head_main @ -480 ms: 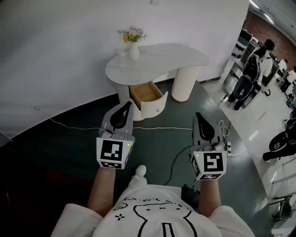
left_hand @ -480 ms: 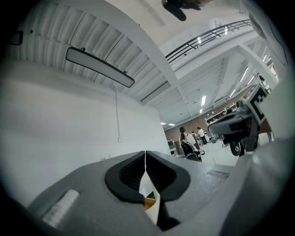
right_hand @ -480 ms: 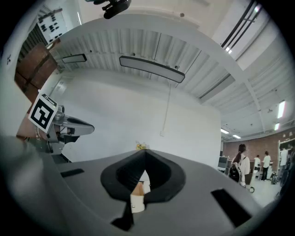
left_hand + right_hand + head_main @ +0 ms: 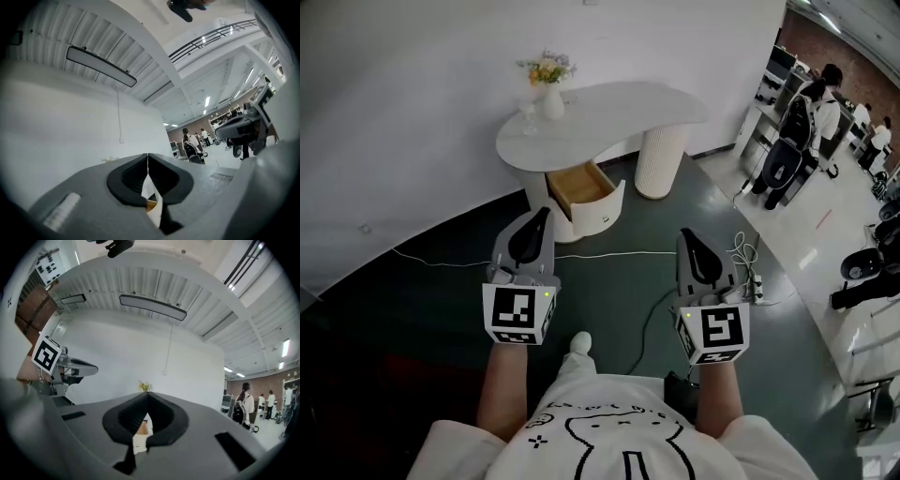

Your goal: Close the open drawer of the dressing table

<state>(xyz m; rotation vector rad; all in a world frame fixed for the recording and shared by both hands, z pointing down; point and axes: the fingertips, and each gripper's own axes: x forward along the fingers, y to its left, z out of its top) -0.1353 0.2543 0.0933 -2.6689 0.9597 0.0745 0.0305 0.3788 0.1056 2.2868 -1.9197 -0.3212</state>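
The white dressing table [image 4: 609, 117] stands against the wall, ahead of me in the head view. Its wooden drawer [image 4: 579, 187] is pulled out toward me, with a white front [image 4: 606, 212]. My left gripper [image 4: 542, 215] is shut and empty, held in the air just short of the drawer. My right gripper [image 4: 687, 235] is also shut and empty, further right and well away from the table. In the left gripper view the left gripper [image 4: 148, 157] has its tips together, and the drawer [image 4: 151, 204] shows through the gap below them. In the right gripper view the right gripper [image 4: 147, 394] is shut too.
A vase of flowers [image 4: 549, 86] and a glass [image 4: 528, 116] stand on the table top. A white cable [image 4: 609, 255] and a power strip [image 4: 751, 283] lie on the dark floor. People and chairs [image 4: 795, 122] are at the far right. My shoe [image 4: 579, 343] shows below.
In the head view the table and both grippers sit a little further left than before. Both grippers stay shut and empty.
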